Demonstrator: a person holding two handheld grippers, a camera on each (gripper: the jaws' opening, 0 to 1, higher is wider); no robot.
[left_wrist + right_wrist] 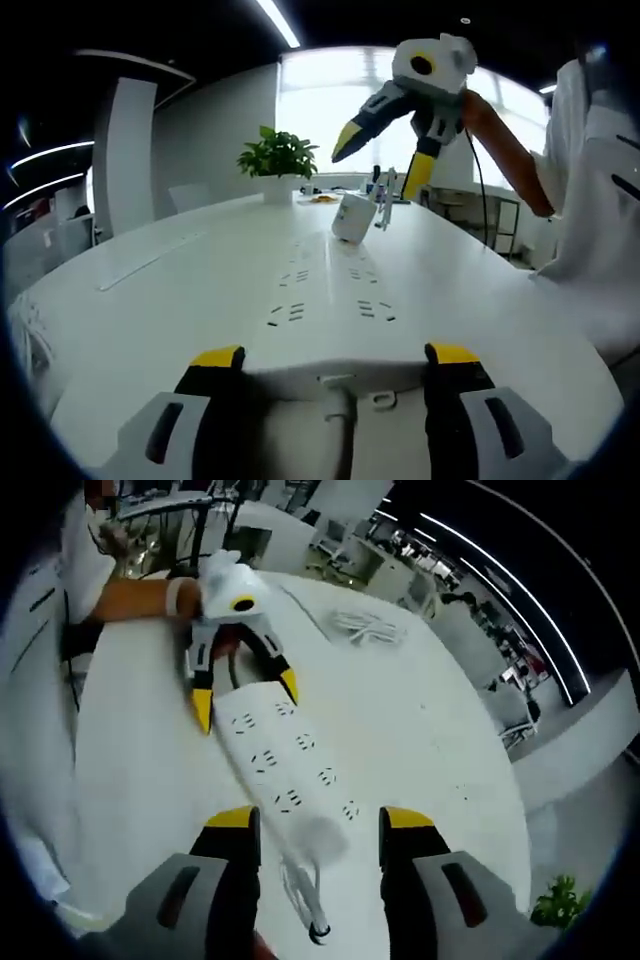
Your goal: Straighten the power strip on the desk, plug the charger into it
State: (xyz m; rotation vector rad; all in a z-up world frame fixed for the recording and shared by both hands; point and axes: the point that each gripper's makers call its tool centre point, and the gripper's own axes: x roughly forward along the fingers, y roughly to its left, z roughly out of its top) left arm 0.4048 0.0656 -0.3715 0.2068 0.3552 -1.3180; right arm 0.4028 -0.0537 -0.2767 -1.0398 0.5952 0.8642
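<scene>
White plastic runs the length of the power strip (325,290), which lies flat on the pale counter (150,300) with its cord end between the spread jaws of the left tool (335,358); those jaws stand apart on either side of the strip's end, not yet pinching it. Further along, the charger (352,217) stands at the strip's far end, its cable trailing beside it. Above it hovers the right tool (385,165), jaws apart and holding nothing. To do this step well, I judge the left tool should close squarely on the strip's end and hold it steady while the right tool descends over the charger, gripping its body rather than the cable.
</scene>
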